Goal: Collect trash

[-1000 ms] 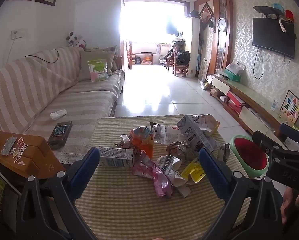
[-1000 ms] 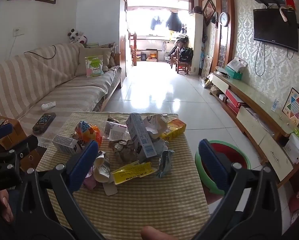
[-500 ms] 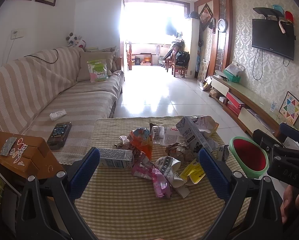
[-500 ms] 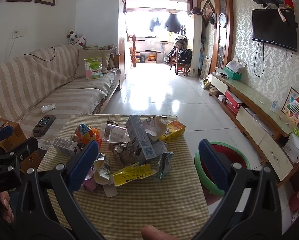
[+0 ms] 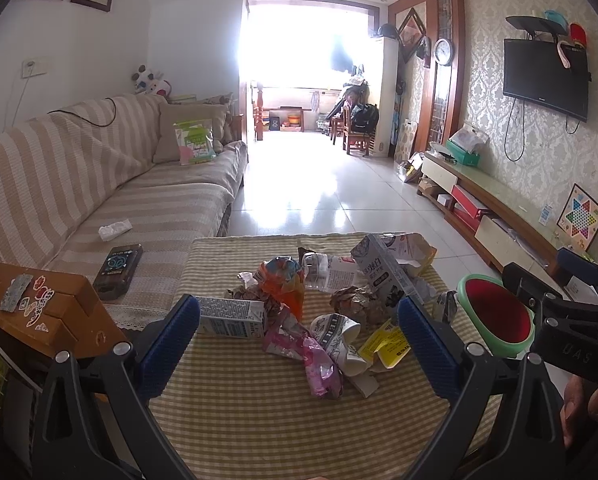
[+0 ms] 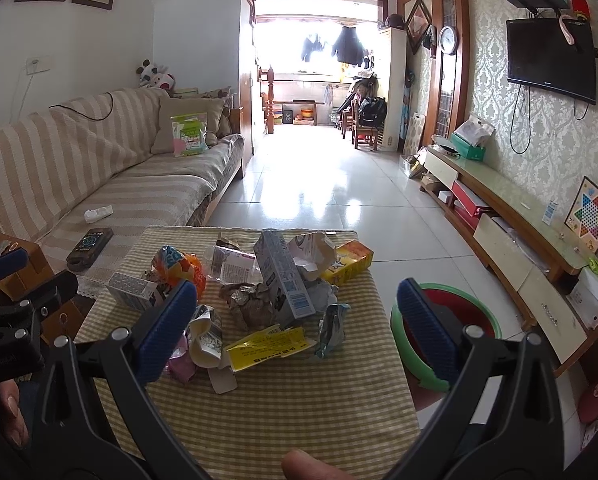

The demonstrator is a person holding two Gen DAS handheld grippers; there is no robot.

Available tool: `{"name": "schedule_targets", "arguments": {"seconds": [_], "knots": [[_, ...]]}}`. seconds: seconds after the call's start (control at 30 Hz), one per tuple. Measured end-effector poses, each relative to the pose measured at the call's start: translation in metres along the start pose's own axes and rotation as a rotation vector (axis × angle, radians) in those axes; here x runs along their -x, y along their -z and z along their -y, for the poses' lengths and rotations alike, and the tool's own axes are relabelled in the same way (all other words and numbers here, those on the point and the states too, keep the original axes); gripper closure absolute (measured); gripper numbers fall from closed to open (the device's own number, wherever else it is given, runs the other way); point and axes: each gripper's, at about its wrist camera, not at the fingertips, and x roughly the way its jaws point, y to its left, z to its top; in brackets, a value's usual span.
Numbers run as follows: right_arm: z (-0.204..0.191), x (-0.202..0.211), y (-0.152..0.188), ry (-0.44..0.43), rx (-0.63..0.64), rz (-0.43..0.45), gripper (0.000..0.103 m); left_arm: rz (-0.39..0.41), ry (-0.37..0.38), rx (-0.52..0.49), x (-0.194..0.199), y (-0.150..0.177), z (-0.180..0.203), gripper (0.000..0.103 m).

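Note:
A heap of trash lies mid-table on a checked cloth [image 5: 259, 420]: a grey-blue carton [image 5: 231, 317] on its side, a tall white carton [image 5: 383, 272], an orange wrapper [image 5: 283, 280], a pink wrapper [image 5: 319, 364], a crushed paper cup [image 5: 339, 336], a yellow label [image 5: 387, 348]. The right wrist view shows the tall carton [image 6: 285, 280], a yellow box [image 6: 349, 266] and a yellow label [image 6: 267, 346]. My left gripper [image 5: 299, 344] hovers open over the near side of the heap. My right gripper [image 6: 297, 328] is open too, holding nothing. A green-rimmed red bin [image 6: 475, 322] stands right of the table.
A striped sofa [image 5: 99, 200] runs along the left with a remote [image 5: 119, 266] and a tissue on it. A wooden side table [image 5: 47, 312] sits at the near left. A low TV cabinet [image 6: 511, 216] lines the right wall. Tiled floor stretches ahead.
Both grippers have drifted slightly, the view rising a little; the trash heap has not moved and both stay open.

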Motion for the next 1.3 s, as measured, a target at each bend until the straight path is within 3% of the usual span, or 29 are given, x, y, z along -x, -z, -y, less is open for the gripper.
{"name": "schedule_targets", "arguments": {"seconds": [1.3], "knots": [[-0.0019,0.0009,0.0026,-0.003,0.004,-0.001,0.004,-0.007,0.014,0.002,0.0002,0.0031,0.002,0.008]]}}
